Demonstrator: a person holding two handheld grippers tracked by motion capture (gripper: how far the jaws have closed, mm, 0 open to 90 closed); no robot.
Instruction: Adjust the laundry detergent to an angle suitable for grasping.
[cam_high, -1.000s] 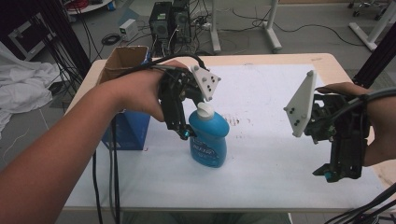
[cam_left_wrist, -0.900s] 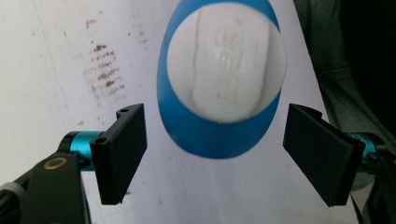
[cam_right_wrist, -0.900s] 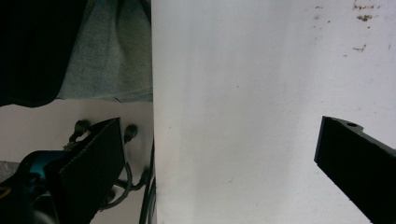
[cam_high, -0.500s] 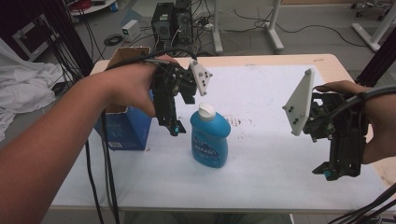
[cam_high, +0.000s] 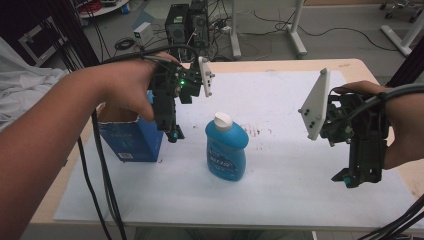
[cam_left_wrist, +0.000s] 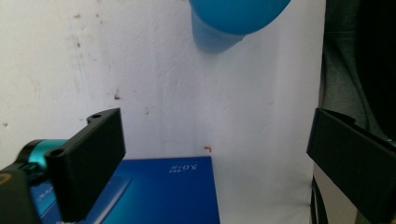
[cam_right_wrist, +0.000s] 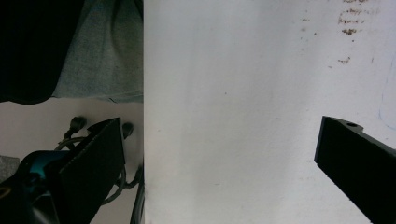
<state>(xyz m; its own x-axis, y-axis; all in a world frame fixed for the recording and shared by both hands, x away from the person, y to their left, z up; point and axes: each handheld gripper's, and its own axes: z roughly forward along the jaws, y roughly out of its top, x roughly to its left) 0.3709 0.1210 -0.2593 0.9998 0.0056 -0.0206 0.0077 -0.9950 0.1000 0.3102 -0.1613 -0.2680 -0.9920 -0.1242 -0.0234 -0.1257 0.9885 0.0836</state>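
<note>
Two hand-held grippers, both released. Left hand-held gripper: jaws just opened, nothing between, backed off left over dark blue cardboard box. Blue plastic bottle with white cap upright mid-tabletop, free-standing. Right hand-held gripper parked well right, waiting.

A squat blue plastic bottle with a white cap stood upright on the white sheet that covered the bench. Its body was broad and rounded at the shoulders, narrowing to a short neck under the cap, and a printed label with pale lettering faced the near edge. It rested near the middle of the sheet, free of any grip, just beside a dark blue cardboard box but apart from it. In the left gripper view its rounded blue body showed at the top edge, above the box's blue face.
</note>
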